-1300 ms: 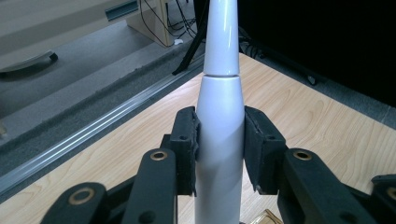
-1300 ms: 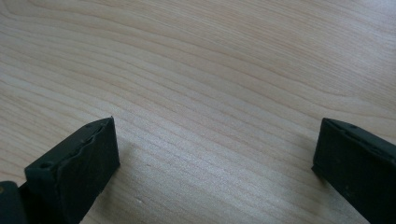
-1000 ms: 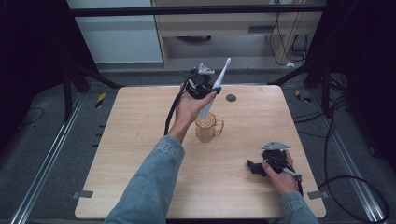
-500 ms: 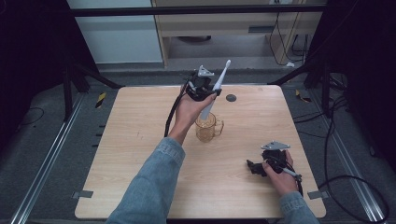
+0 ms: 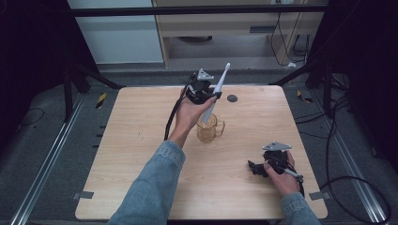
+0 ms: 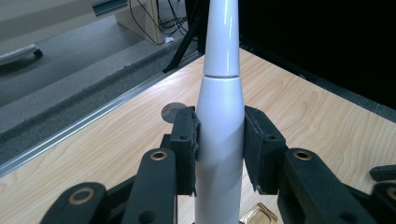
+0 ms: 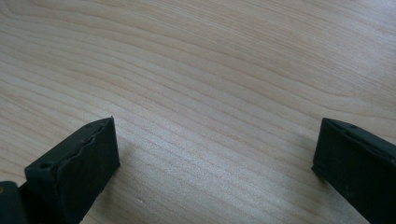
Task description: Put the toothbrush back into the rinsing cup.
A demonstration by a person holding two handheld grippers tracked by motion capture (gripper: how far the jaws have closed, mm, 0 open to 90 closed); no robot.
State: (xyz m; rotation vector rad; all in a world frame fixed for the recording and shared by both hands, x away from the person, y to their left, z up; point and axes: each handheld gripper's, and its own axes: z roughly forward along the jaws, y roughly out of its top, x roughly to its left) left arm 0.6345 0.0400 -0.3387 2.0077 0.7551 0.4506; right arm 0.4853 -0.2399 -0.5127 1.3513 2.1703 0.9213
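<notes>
Nothing has moved since a second ago: both hands and the toothbrush sit where they were.

Nearest me, right gripper (image 5: 256, 168) rests low on the pale wooden table (image 5: 141, 140) at the front right, jaws spread wide, nothing between them, idle.

Mid-table, the amber glass mug with a side handle (image 5: 209, 129) stands upright. The white plastic electric toothbrush (image 5: 214, 96) is tilted, lower end down at or just inside the mug's mouth, head pointing up and away. I can't tell whether the tip touches the bottom.

Left gripper (image 6: 219, 149) pinches the toothbrush body, pads pressed on both sides.

Beyond that, a small dark round disc (image 5: 232, 98) lies on the far part of the table.

My read: pickup done, brush is at the mug. Left: lower it in, release, back out.
</notes>
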